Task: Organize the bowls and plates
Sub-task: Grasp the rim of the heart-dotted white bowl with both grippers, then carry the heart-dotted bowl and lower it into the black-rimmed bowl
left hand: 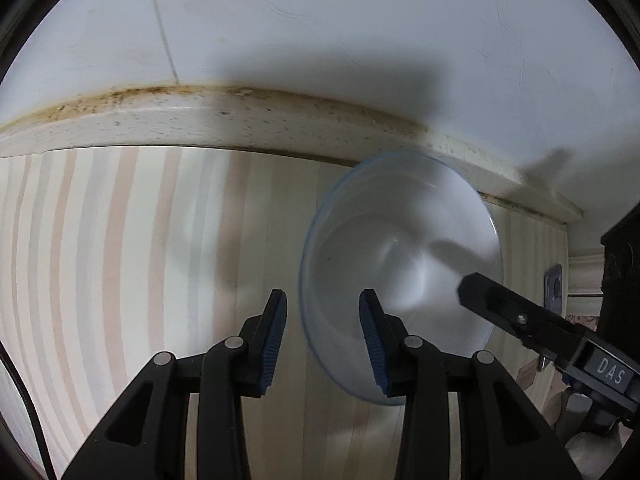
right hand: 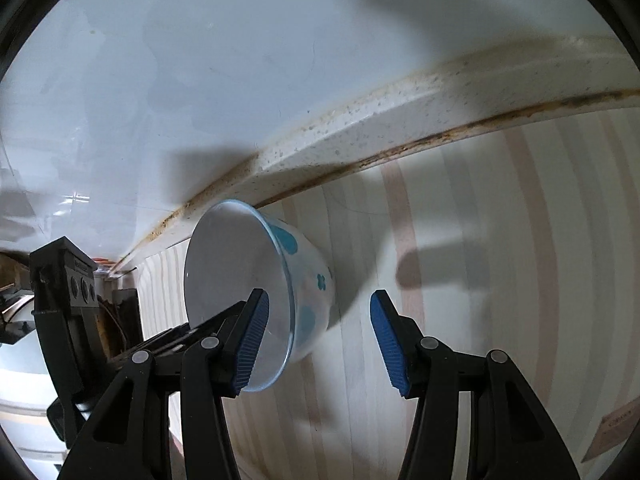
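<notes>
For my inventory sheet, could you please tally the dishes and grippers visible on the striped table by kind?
Bowls: 1, the white bowl with blue spots
Plates: 0 in view
Grippers: 2, the left gripper and the right gripper, both with jaws apart around the bowl's rim
Total: 3

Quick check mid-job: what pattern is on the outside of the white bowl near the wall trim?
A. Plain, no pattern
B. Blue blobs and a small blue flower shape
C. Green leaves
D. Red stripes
B: in the right wrist view the white bowl with a pale blue rim shows blue blobs and a small four-petal blue shape on its outer wall, as it sits on the striped surface.
</notes>
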`<state>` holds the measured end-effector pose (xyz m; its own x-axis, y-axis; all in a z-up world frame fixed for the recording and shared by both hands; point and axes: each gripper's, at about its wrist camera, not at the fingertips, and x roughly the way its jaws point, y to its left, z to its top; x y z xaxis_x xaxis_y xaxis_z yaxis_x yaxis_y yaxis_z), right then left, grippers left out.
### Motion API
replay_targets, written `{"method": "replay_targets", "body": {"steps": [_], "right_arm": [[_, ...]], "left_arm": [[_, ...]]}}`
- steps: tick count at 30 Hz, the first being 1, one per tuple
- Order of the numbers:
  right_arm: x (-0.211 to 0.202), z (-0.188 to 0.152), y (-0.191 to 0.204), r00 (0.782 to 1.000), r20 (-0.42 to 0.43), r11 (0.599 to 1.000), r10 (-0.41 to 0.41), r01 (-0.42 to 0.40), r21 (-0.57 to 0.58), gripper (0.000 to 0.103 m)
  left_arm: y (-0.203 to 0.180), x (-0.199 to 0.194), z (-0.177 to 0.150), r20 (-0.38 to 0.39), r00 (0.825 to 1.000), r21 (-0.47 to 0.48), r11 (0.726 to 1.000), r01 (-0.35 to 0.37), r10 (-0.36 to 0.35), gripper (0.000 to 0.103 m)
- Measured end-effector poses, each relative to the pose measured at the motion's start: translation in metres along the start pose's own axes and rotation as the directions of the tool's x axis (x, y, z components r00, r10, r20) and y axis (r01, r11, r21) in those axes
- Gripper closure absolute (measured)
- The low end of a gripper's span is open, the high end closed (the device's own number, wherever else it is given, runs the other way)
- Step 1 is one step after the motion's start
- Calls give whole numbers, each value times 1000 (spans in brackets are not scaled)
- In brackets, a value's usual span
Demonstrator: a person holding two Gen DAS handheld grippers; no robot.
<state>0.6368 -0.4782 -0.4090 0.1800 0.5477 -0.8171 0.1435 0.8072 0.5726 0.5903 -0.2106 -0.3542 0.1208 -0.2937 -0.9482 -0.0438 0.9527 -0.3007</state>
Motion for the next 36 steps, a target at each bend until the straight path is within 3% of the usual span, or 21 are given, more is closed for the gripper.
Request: {"method": "replay_targets", "body": {"steps": [4, 8, 13, 27, 36], "right_arm": [[5, -1, -3, 1000, 4, 1000, 10, -10, 2, 54], [10, -4, 1, 1000, 9, 1000, 9, -9, -26, 78], [13, -7, 14, 999, 33, 997, -31, 33, -76, 80], [12, -17, 35, 999, 34, 994, -39, 42, -102, 81], [-12, -48, 51, 999, 22, 991, -43, 45, -129, 81]], "left_arm": [[-8, 0, -3, 26, 999, 19, 1000, -22, 21, 77], [-3, 1, -9, 36, 999, 13, 1000, -26, 26, 87], [3, -3, -2, 40, 999, 15, 999, -30, 29, 89], [-12, -10, -7, 60, 997, 17, 999, -44, 43, 89], [-27, -38, -36, 75, 996, 57, 997, -43, 39, 89]]}}
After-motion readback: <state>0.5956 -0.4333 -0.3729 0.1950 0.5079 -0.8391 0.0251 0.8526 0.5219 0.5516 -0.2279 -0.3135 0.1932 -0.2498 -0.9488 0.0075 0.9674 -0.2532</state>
